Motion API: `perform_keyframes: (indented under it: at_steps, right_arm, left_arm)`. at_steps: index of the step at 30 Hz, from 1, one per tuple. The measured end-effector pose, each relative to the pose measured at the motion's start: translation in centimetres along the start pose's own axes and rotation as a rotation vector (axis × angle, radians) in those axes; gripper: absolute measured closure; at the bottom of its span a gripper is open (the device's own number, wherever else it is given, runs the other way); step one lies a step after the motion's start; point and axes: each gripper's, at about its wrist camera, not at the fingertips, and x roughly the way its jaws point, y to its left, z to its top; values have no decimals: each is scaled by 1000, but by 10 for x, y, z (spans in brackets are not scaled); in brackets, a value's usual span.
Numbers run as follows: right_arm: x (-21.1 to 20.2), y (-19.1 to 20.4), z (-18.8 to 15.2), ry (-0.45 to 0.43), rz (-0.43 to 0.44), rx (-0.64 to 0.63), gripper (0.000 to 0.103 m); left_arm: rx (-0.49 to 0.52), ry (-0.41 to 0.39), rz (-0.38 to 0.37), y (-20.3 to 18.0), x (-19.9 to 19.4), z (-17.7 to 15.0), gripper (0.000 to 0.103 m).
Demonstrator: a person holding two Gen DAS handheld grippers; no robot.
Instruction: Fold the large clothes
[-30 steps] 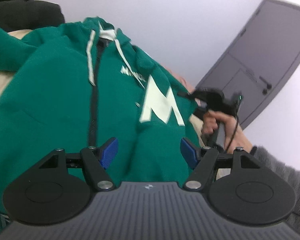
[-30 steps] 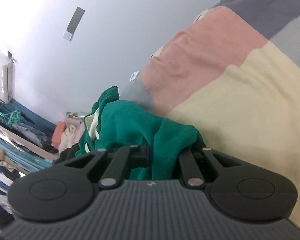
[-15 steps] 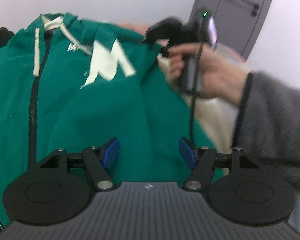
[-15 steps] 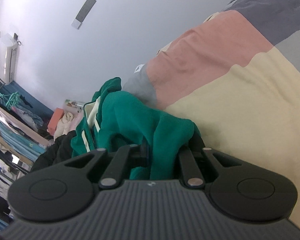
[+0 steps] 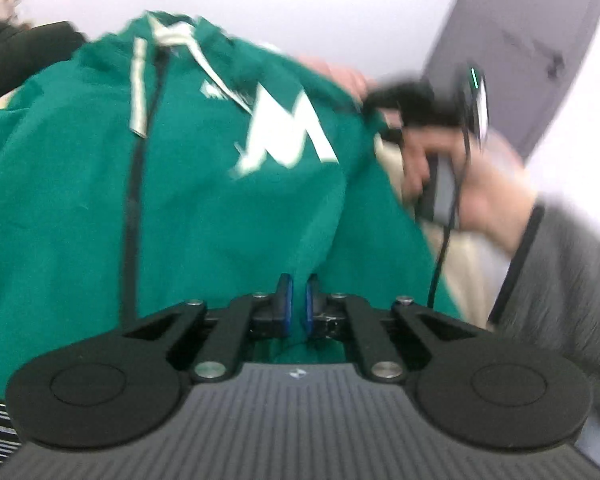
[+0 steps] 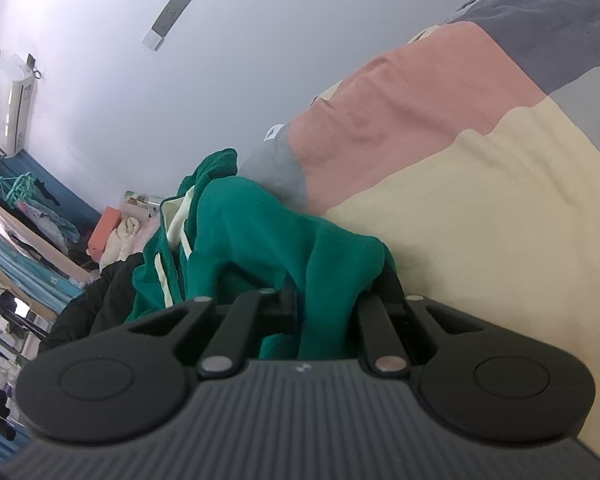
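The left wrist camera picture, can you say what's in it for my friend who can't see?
The left gripper is pinched shut on the hem of a green hoodie with a big white M on its chest. To the right, a hand in a grey sleeve holds the right gripper at the hoodie's far edge. The picture is blurry.

Motion blur smears the whole left wrist view: the white lettering above the big M on the green zip-up hooded sweatshirt (image 5: 204, 184) cannot be read. Ahead and to the right, the hand-held right gripper (image 5: 380, 100) is a dark smudge, its fingertips indistinct. In the right wrist view, bunched green cloth hides the gripper's right finger pad.
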Motion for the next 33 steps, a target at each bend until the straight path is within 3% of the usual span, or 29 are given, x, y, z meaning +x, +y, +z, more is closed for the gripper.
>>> perform_keyframes:
  at_steps: [5,8,14,18,24,28,29,30,31,32,33]
  right_arm:
    - [-2,2,-1,4,0,-28,90]
    - [-8,2,0,9,13,-45,91]
    - [-11,4,-3,5,-18,-47,91]
    - [-10,5,-4,1,-44,-27,91]
    - [-12,10,-11,-9,-83,-58,92]
    - [-16,19,-14,3,-103,-80,85]
    - [-18,23,-15,10,-111,-97,84]
    - [-20,29,-16,14,-122,-122,80]
    - [-24,35,-18,13,-138,-148,71]
    - [-28,41,-20,8,-155,-173,67]
    - [-33,46,-23,5,-168,-199,55]
  left_arm:
    - [-226,-128,-70,58,-41,30,97]
    - [-336,-167,-53,100,-51,35,97]
    - [-520,-87,37,166,-27,24,97]
    - [-563,-47,64,187,-12,15,97]
    - [-524,-41,68,196,-5,18,96]
    - [-479,-30,80,198,-7,20,91]
    - [-456,-41,97,195,-10,22,82]
    - [-425,-59,113,191,-15,25,64]
    - [-390,-73,122,187,-18,27,55]
    - [-356,-91,132,183,-22,28,48]
    - [-329,-111,145,178,-28,29,48]
